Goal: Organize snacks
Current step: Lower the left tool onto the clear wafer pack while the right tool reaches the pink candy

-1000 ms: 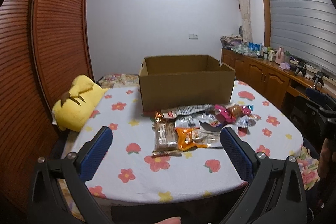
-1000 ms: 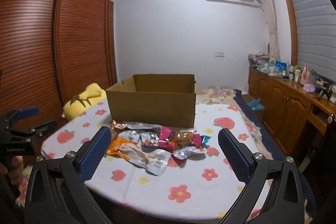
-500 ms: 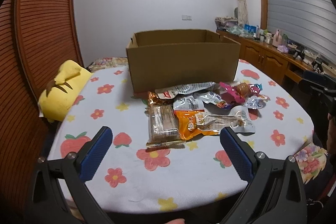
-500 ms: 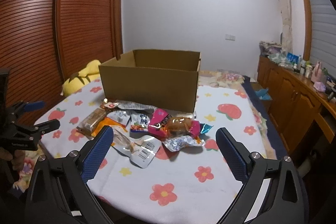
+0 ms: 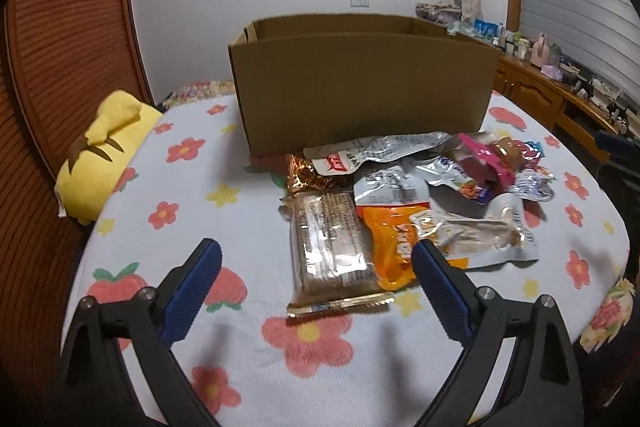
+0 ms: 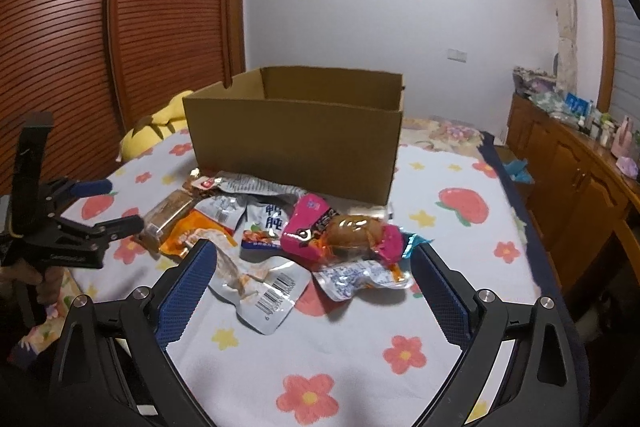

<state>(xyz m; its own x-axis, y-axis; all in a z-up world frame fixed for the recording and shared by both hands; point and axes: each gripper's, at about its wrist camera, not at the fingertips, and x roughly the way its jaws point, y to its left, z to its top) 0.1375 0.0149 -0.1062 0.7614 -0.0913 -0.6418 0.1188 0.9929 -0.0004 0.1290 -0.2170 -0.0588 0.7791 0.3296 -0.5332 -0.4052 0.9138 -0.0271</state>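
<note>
An open cardboard box (image 5: 364, 91) stands on a flowered cloth; it also shows in the right wrist view (image 6: 296, 139). A pile of snack packets lies in front of it. A clear-wrapped brown biscuit pack (image 5: 334, 247) lies nearest my left gripper (image 5: 316, 263), which is open and empty just short of it. An orange packet (image 5: 394, 239) lies beside it. My right gripper (image 6: 314, 267) is open and empty, facing a pink-wrapped bun (image 6: 344, 233) and a white packet with a barcode (image 6: 260, 283).
A yellow plush pillow (image 5: 102, 155) lies at the table's left edge. A wooden sideboard (image 6: 580, 163) with small items runs along the right wall. Slatted wooden doors (image 6: 120, 27) stand on the left. The left gripper shows at the left of the right wrist view (image 6: 116, 205).
Both grippers have moved forward and down toward the snack pile, which looks larger and closer now. Both stay open. Nothing on the table has moved.
</note>
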